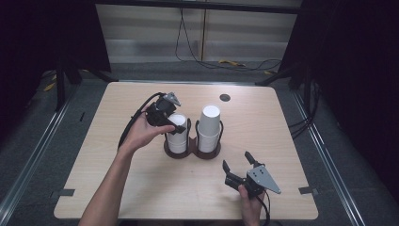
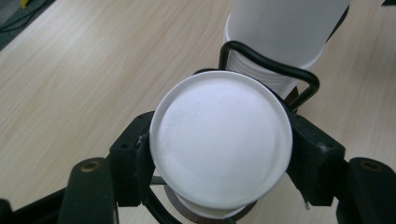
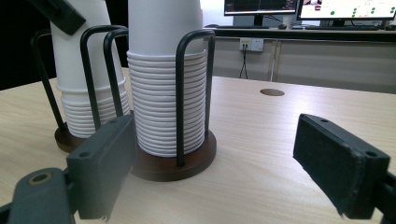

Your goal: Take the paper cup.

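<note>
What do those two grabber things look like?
Both are black. The left gripper trails a black cable and has a small grey plate on top. The right gripper carries a bigger grey three-cornered plate dotted with small holes. Each has two chunky black jaws with brass-coloured screw holes. The person's forearms are bare, with no sleeves.

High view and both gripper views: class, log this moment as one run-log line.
left gripper: shut on left cup stack | right gripper: open, holds nothing, near the table's front | right cup stack: untouched in its holder
</note>
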Available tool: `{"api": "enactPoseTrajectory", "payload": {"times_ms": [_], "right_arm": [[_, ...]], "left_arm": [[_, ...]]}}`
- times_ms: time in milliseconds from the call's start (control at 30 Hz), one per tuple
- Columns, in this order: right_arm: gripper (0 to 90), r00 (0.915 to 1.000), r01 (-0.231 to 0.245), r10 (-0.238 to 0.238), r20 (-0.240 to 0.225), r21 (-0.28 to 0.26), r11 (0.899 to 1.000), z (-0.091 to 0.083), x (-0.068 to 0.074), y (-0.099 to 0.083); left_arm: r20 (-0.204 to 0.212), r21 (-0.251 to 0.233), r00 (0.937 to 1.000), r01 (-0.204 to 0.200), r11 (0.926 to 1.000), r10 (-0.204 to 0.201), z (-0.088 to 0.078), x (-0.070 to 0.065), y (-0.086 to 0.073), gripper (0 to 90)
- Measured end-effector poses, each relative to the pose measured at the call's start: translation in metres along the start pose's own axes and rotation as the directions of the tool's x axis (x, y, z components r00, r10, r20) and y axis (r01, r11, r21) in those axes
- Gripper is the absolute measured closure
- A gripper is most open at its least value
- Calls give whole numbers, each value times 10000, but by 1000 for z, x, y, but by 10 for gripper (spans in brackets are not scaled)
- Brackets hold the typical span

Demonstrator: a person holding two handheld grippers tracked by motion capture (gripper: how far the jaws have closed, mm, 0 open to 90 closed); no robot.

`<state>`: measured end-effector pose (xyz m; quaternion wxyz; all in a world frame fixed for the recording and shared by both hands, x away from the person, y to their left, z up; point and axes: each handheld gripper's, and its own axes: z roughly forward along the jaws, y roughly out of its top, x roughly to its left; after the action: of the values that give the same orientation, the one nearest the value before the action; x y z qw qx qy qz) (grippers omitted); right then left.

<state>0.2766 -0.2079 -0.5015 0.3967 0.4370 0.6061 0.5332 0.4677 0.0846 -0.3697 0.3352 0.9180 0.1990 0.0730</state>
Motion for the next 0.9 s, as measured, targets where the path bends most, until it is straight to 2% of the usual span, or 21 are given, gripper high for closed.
{"api": "enactPoseTrajectory", "payload": {"times_ms": [267, 333, 467, 633, 767, 900], "right_arm": [[134, 10000, 0, 0, -5, 10, 10000, 0, 0, 0], [134, 10000, -7, 7, -30, 31, 10000, 0, 0, 0], [134, 10000, -17, 17, -38, 35, 10000, 0, 0, 0], [134, 10000, -17, 18, -32, 49, 10000, 0, 0, 0], [134, 10000, -23, 23, -29, 51, 10000, 0, 0, 0], [134, 10000, -24, 24, -24, 51, 10000, 0, 0, 0]], "left_arm": [[-22, -211, 10000, 55, 9998, -56, -7, -1, 1, 334], [-28, -346, 9997, 250, 9991, -252, -10, 0, 1, 336], [11, -342, 9999, 134, 9993, -134, -13, 0, 1, 338], [-49, -533, 9996, 259, 9982, -262, -17, 0, 1, 342], [17, -816, 9996, 266, 9963, -265, -22, 0, 2, 343], [-108, -1013, 9998, 162, 9947, -174, -28, -2, 3, 343]]}}
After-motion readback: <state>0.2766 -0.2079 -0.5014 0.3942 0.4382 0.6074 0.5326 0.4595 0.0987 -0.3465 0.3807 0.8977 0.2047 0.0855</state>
